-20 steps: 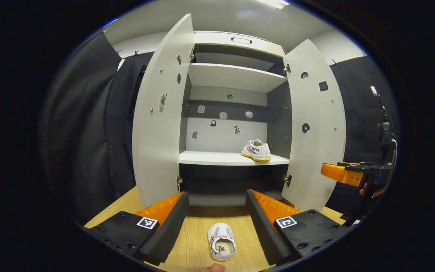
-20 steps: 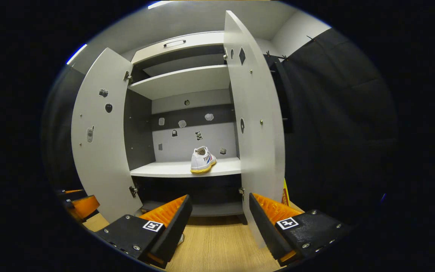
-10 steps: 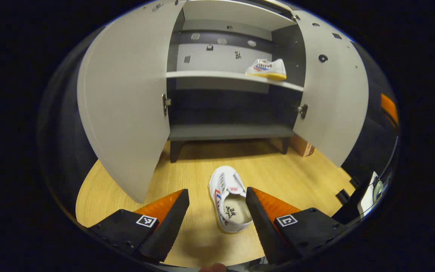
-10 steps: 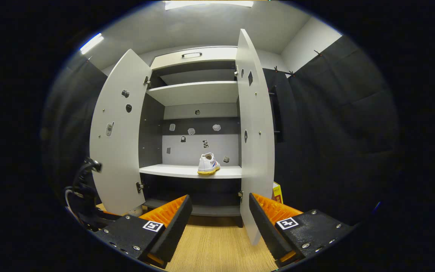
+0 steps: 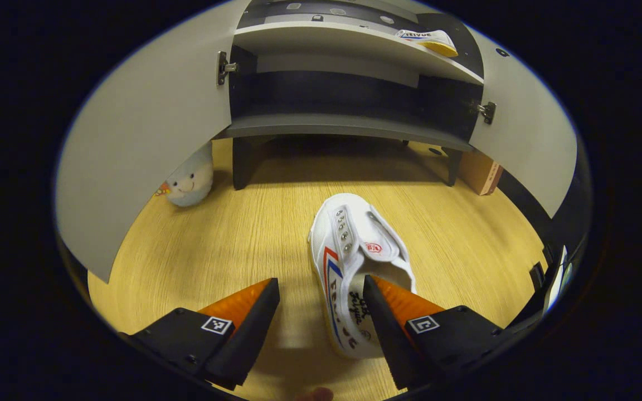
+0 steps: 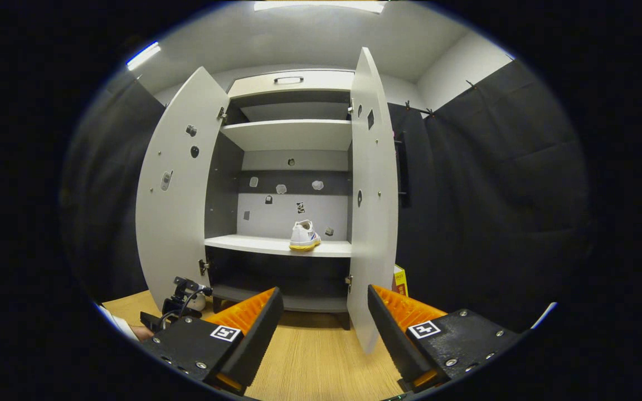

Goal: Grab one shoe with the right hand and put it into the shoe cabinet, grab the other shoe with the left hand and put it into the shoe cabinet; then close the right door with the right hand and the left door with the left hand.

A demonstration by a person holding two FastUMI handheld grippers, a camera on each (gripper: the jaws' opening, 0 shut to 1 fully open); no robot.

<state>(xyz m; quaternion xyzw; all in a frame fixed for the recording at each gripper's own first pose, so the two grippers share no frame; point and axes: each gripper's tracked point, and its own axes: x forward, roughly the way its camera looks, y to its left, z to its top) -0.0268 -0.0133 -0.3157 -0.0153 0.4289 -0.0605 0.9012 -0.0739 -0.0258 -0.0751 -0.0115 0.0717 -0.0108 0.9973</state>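
Pale wood-grain flooring (image 5: 232, 245) carries a tall grey shoe cabinet (image 6: 293, 133) standing with both doors open: the left door (image 5: 137, 145) and the right door (image 6: 374, 195) swing outward. One white canvas shoe with a yellow sole (image 6: 304, 236) already rests on the middle shelf (image 6: 259, 244), near that shelf's right end. The second white canvas shoe with red and blue side stripes (image 5: 354, 262) lies on the floor in front of the cabinet's lower edge, toe pointing toward it.

Step in hand, as judged: the left-hand pickup of the second shoe. The left gripper (image 5: 321, 303) is spread wide, low over the floor; one finger lies over the shoe's heel opening, the other over bare floor beside it, so nothing is gripped yet. The next move calls for bracketing the shoe's side wall or heel between both fingers, closing, then lifting toward the shelf beside the first shoe.

The right gripper (image 6: 324, 314) hangs spread and empty, facing the cabinet.

Whether the finger touches the shoe cannot be told. A small white plush toy (image 5: 190, 179) is partly hidden behind the left door; a cardboard box (image 5: 480, 172) is cut off by the right door.
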